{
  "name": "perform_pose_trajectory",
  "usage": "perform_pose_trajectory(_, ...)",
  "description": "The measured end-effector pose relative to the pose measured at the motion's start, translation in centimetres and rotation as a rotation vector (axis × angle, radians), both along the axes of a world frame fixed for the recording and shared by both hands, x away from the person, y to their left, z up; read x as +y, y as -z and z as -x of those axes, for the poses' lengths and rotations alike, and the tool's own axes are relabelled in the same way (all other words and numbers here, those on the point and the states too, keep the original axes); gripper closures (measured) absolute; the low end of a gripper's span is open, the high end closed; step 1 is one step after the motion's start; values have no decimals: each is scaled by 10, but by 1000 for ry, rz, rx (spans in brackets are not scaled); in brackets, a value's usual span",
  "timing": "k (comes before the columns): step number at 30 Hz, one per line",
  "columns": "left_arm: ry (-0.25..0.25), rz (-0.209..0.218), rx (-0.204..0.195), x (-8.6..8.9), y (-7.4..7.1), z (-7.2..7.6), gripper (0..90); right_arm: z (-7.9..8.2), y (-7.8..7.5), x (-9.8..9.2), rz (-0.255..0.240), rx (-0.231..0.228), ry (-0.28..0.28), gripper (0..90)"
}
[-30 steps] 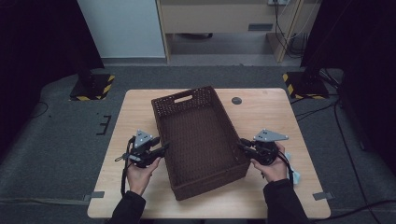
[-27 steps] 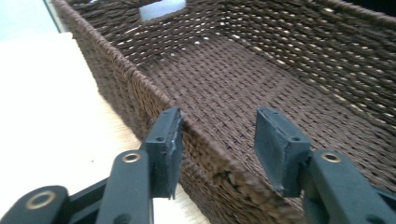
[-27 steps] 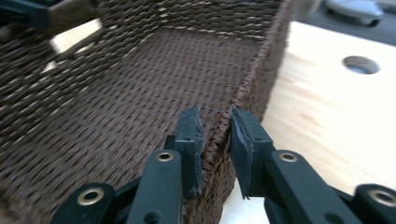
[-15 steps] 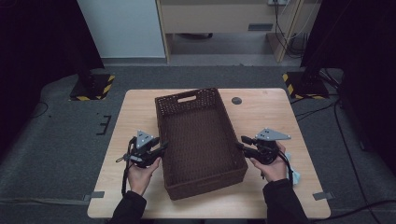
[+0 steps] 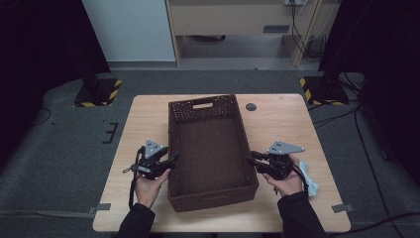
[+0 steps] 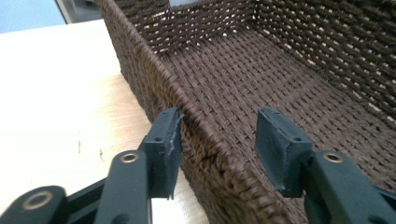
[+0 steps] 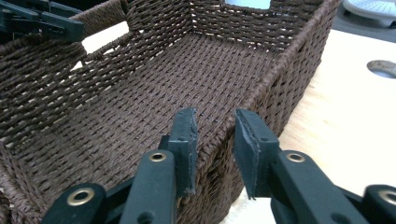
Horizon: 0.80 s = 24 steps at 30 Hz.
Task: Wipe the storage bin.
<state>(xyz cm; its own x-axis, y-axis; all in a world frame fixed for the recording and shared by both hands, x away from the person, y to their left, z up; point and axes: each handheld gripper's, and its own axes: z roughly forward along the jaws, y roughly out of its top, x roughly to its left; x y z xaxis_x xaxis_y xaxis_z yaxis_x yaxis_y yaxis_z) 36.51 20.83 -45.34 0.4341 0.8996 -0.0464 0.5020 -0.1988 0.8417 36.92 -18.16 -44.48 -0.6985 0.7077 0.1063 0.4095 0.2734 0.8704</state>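
We have the brown wicker basket [image 5: 210,148] squared on the table [image 5: 297,124], each long wall between a pair of pads. Our left gripper [image 6: 217,140] has just opened, its outer pad touching the rim [image 6: 201,135] and the inner standing apart. Our right gripper [image 7: 215,140] has just been closing on the opposite rim [image 7: 222,135]; a firm hold and any lift seem left to do.

Lab: hazard-striped stands [image 5: 97,92], cables [image 5: 302,29]

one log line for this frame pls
scene: wicker basket on table | left gripper: straddles left rim, opening, loose | right gripper: closing on right rim
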Motion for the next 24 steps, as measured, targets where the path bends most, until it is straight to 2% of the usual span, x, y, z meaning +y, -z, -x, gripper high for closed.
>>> perform_pose_trajectory(3,10,7,7,1,4,-2,536,-2,-3,0,-23,-21,35,663)
perform_pose_trajectory(9,-3,4,6,-1,5,-3,564,-12,4,4,-3,-47,86,564)
perform_pose_trajectory(11,-5,-10,10,-2,4,-3,577,-15,6,6,0,-55,96,549)
perform_pose_trajectory(15,5,-23,12,-2,3,-4,588,-14,9,11,-7,-35,73,587)
perform_pose_trajectory(18,20,-22,14,2,2,-5,594,-10,8,12,12,-25,54,597)
perform_pose_trajectory(21,20,-19,6,6,3,-8,620,-5,6,11,-22,14,35,605)
perform_pose_trajectory(22,19,-17,5,7,3,-8,626,-5,5,11,-31,17,24,638)
perform_pose_trajectory(24,18,-20,-1,7,3,-8,634,-4,2,11,-32,2,32,629)
